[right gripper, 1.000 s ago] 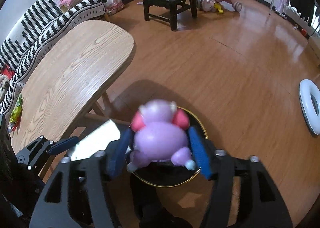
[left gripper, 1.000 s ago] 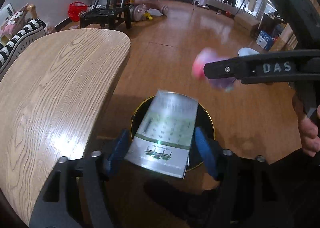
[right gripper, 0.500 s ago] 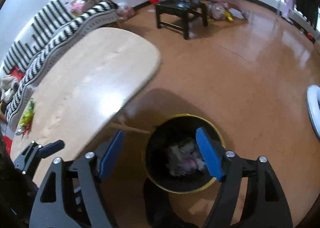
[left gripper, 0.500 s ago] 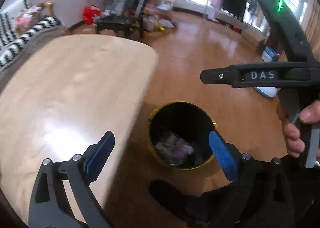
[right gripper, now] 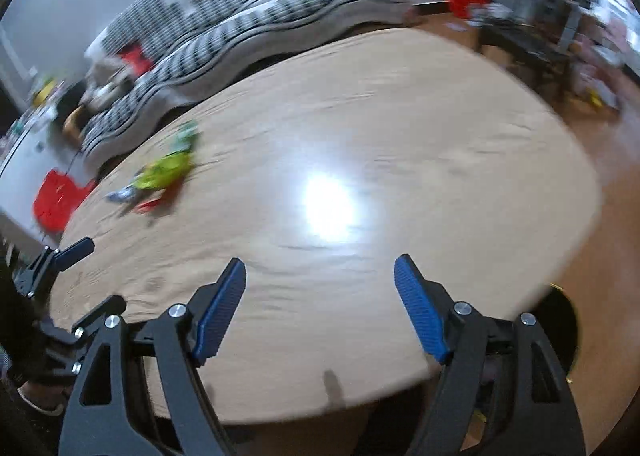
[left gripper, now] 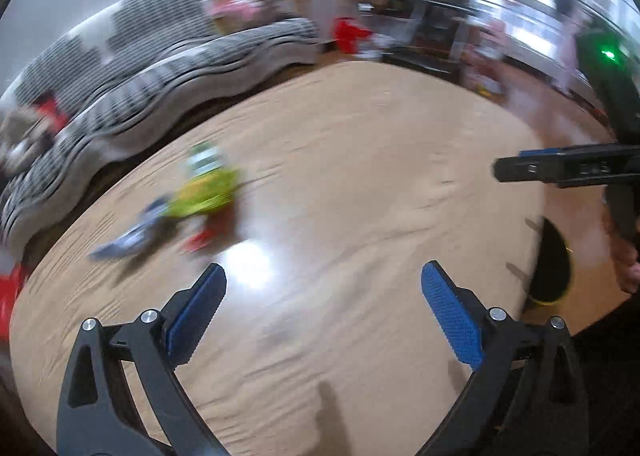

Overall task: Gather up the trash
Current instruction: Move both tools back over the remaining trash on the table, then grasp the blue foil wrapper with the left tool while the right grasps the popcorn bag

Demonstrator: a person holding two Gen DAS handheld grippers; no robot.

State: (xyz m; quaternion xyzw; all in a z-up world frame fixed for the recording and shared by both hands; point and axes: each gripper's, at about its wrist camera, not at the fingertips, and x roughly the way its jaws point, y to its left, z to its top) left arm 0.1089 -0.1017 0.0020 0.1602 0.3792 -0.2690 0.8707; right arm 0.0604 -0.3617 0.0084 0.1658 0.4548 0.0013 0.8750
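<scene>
Both blue-padded grippers, left gripper (left gripper: 322, 304) and right gripper (right gripper: 320, 296), gape empty over the oval light-wood table (left gripper: 360, 176), while crumpled yellow-green, blue and red wrappers (left gripper: 188, 204) lie mid-left; clustered loosely, a hasty pinch may scatter them.

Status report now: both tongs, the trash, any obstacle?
Left tongs open, empty. Right tongs open, empty. Trash pile on table, untouched, far side. Bin at table edge. Nothing in the way.

Bare tabletop (left gripper: 360, 176) ahead, wrapper litter (left gripper: 200, 192) far left, bin (right gripper: 560, 320) beside edge
</scene>
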